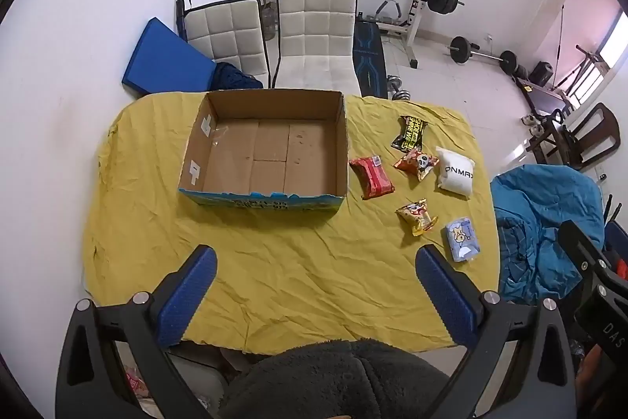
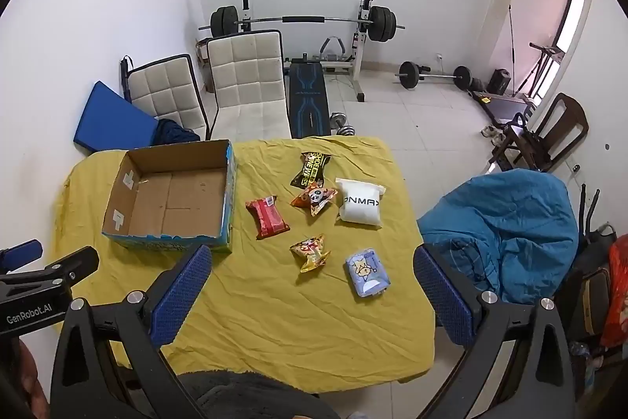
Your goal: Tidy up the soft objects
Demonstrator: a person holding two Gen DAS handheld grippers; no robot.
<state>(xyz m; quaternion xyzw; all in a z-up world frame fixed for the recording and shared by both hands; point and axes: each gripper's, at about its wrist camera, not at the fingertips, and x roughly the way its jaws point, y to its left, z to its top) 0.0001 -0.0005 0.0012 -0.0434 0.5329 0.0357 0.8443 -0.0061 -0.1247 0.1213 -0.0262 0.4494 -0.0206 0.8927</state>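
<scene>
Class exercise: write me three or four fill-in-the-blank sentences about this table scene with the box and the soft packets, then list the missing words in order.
1. The cardboard box on the yellow cloth has ______ inside it.
2. The number of soft packets lying on the cloth outside the box is ______.
3. The white pouch lies on the far side of the blue tissue pack, and the packet nearest the box is coloured ______.
4. Both the left claw and the right claw stand ______.

Missing words: nothing; six; red; open
</scene>
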